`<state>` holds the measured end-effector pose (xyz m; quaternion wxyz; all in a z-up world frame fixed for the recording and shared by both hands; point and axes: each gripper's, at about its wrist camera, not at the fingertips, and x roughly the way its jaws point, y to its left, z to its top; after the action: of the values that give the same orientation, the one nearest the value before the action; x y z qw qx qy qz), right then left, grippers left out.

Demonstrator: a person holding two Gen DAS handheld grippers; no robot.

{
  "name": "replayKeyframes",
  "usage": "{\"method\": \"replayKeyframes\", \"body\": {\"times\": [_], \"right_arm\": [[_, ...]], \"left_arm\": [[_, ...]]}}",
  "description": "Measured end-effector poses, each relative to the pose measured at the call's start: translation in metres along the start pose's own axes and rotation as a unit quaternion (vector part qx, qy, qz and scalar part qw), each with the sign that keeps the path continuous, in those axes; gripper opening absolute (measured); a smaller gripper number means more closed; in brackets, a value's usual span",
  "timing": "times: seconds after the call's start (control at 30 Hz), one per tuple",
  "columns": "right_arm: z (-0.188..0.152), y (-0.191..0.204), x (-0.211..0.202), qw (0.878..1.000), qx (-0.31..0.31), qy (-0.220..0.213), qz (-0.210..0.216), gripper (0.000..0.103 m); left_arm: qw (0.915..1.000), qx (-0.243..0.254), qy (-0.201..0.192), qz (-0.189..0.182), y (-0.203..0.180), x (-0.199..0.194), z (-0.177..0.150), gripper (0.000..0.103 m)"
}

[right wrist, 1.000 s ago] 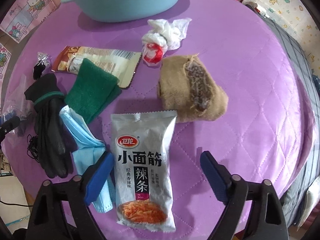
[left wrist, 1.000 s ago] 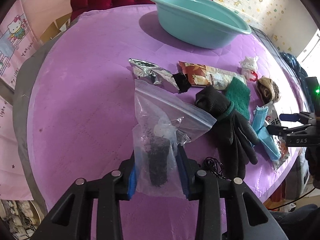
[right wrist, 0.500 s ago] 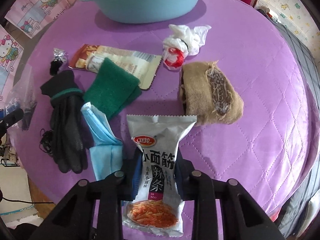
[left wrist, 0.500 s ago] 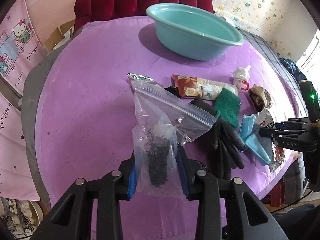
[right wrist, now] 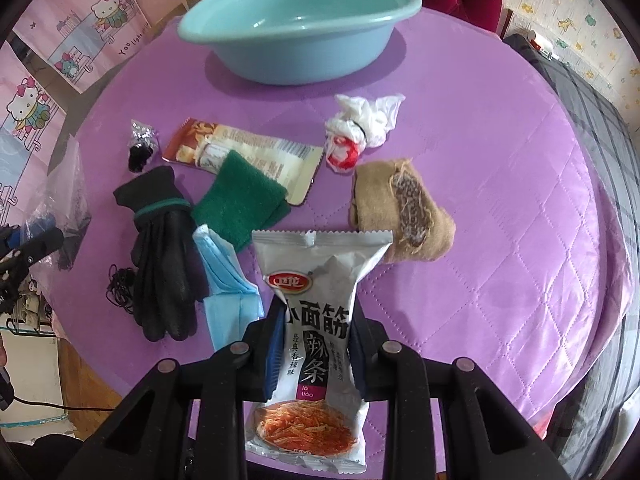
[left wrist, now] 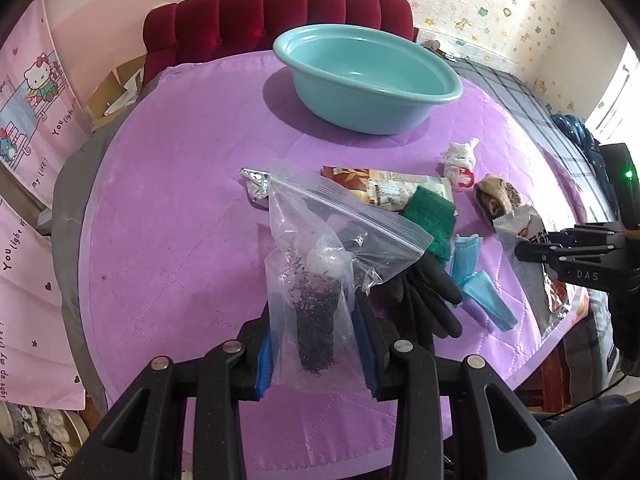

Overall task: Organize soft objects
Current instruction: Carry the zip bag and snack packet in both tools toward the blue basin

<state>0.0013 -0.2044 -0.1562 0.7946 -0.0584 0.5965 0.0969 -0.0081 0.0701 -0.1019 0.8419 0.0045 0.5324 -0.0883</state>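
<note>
- Left gripper (left wrist: 316, 344) fingers are pressed in on a clear zip bag (left wrist: 320, 280) and hold it upright, raised off the purple tablecloth (left wrist: 180, 220); the bag holds a dark granular mass with a white lump on top.
- Right gripper (right wrist: 314, 344) fingers are pinched on the middle of a silver snack packet (right wrist: 316, 296), its top edge standing toward the camera's far side and its lower end, printed with orange strips, hanging below the fingers.
- In the left view the right gripper (left wrist: 528, 250) shows at the right edge with the packet (left wrist: 520, 224) in it; in the right view the left gripper (right wrist: 40, 240) and bag (right wrist: 64, 192) show at the left edge.
- Just left of the packet lies a folded blue mask (right wrist: 224, 276), touching a black glove (right wrist: 164, 264) with a green cuff band.
- A thin black cord (right wrist: 120, 284) lies curled just beside the glove's fingers.
- A green scouring pad (right wrist: 240, 204) lies between glove and packet, partly over a brown-and-white wrapper (right wrist: 224, 144).
- A small foil-and-black piece (right wrist: 140, 148) lies left of the wrapper.
- A tan burlap roll (right wrist: 400, 212) lies just behind the packet's top right corner.
- A crumpled white and red plastic bag (right wrist: 360, 128) lies near the roll, on the basin side.
- A teal basin (right wrist: 300, 16) stands at the far side of the table, well apart from the clutter.
- A dark red padded chair back (left wrist: 276, 20) rises behind the basin.
- Pink cartoon-cat sheets (left wrist: 32, 92) hang at the left.
</note>
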Motion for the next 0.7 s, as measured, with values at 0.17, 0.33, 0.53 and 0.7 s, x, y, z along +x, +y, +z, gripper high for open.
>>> {"method": "replayKeyframes", "body": {"times": [0.17,0.33,0.53,0.7], "right_arm": [[0.003,-0.002,-0.02,1.0,-0.003,-0.022,-0.002,0.029],[0.013,0.001,-0.036,0.999,-0.004,-0.04,-0.005,0.029],[0.03,0.003,-0.046,0.998,-0.005,-0.06,-0.009,0.029],[0.046,0.003,-0.057,0.998,-0.009,-0.068,-0.009,0.03]], "left_arm": [[0.9999,0.012,-0.009,-0.003,-0.006,-0.009,0.007,0.038],[0.9997,0.019,-0.016,-0.007,-0.01,-0.015,0.018,0.038],[0.999,0.031,-0.03,-0.011,-0.017,-0.021,0.034,0.038],[0.9984,0.038,-0.04,-0.015,-0.023,-0.026,0.051,0.038]]}}
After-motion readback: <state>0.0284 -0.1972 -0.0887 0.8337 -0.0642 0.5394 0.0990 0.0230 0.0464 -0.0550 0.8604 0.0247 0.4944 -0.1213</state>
